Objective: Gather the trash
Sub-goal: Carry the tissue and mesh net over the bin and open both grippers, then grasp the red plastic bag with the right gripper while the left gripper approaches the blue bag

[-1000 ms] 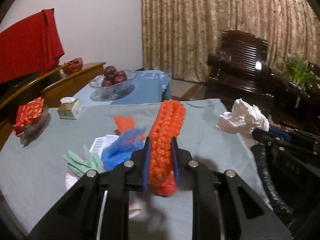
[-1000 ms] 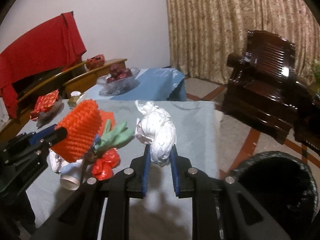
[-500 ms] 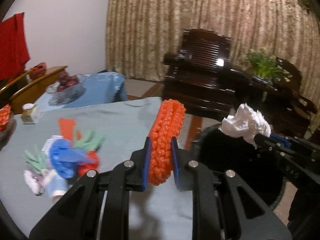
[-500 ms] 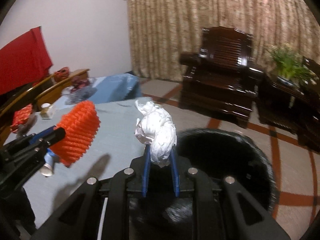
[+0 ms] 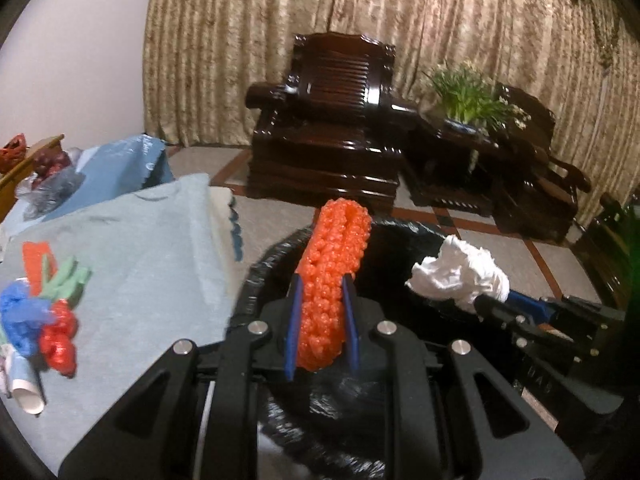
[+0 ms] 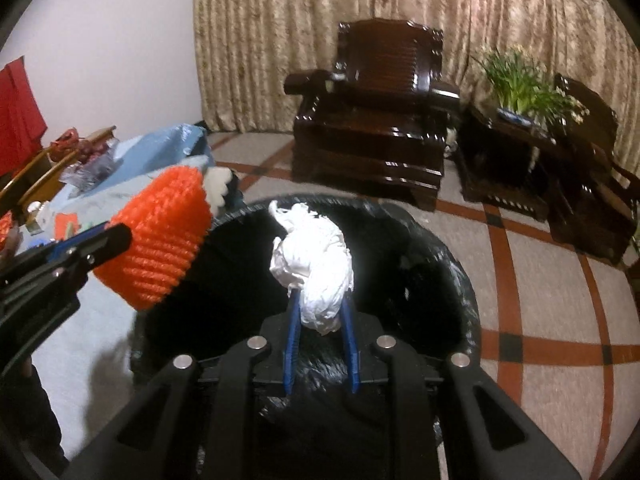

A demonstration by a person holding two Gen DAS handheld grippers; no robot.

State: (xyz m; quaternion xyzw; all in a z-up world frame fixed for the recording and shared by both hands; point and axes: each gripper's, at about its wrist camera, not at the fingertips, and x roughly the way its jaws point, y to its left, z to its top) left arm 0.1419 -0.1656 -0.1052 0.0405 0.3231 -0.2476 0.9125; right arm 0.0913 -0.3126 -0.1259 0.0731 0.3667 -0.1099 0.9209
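Two grippers hang over the black-lined trash bin (image 6: pixel 436 264), each carrying one piece of trash. Left gripper (image 5: pixel 320 312): blue fingers (image 5: pixel 293 332) pinching an orange foam fruit net (image 5: pixel 332 272), which stands up between them, its upper end above the bin's near rim. From the right wrist view the same net (image 6: pixel 160 240) shows as a ribbed orange tube at the bin's left edge. Right gripper (image 6: pixel 320 324): fingers (image 6: pixel 349 340) clamped on a crumpled white tissue wad (image 6: pixel 312 264), held directly over the dark bin opening. In the left wrist view that wad (image 5: pixel 460 276) sits just right of the net, not touching it.

Bin (image 5: pixel 400 240) stands on the tiled floor, just beside the surface (image 5: pixel 152 264) covered in pale blue-grey cloth. On the cloth, well left of the bin: a small heap with a blue plastic bag (image 5: pixel 20 312), a red net scrap (image 5: pixel 60 340), green glove (image 5: pixel 66 280), orange strip (image 5: pixel 34 260); details blurred.

Background: dark wooden armchair (image 5: pixel 332 128), potted green plant (image 5: pixel 468 96), tan curtain (image 5: pixel 400 12).
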